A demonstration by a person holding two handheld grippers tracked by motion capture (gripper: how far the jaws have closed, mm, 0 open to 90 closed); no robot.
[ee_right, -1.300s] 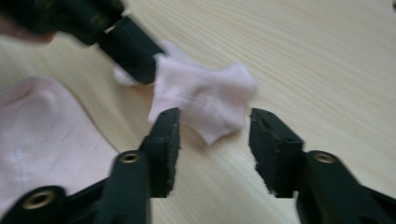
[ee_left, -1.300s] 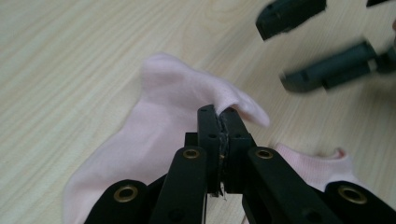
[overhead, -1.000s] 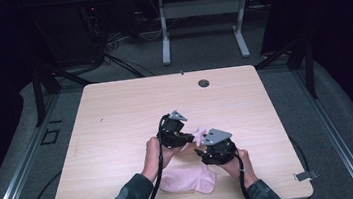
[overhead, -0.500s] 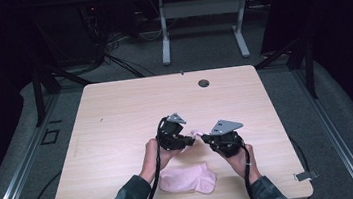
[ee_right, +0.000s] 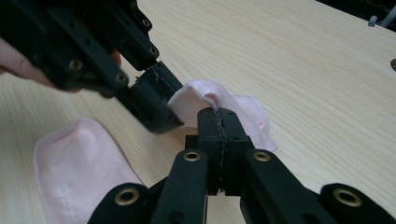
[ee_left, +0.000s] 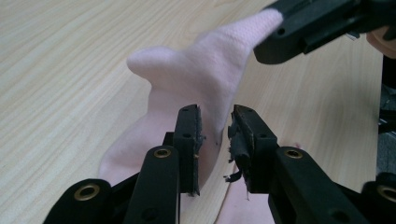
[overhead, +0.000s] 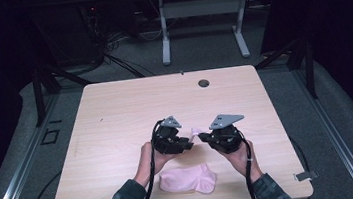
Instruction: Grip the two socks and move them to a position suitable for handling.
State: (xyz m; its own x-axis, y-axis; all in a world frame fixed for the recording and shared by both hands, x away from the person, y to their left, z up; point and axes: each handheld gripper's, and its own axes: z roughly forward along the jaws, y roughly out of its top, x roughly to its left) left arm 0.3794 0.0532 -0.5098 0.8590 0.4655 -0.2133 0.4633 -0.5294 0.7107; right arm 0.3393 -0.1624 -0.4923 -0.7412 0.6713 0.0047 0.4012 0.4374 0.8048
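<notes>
Jaws of the left gripper (ee_left: pixel 215 140) have just been opening and stand slightly apart around a pink sock (ee_left: pixel 196 79) held above the counter (overhead: pixel 116 116); the right gripper (ee_right: pixel 219 123) pinches that sock's other end tight. 1 more pink sock (overhead: pixel 188 179) lies near the front edge.

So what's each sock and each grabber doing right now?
Held pink sock: lifted, one end pinched, the rest draping to the table.
Flat pink sock: lying loose on the table, untouched.
Right gripper: shut on the held pink sock.
Left gripper: jaws just opened, sock fabric between them, not pressed.
</notes>
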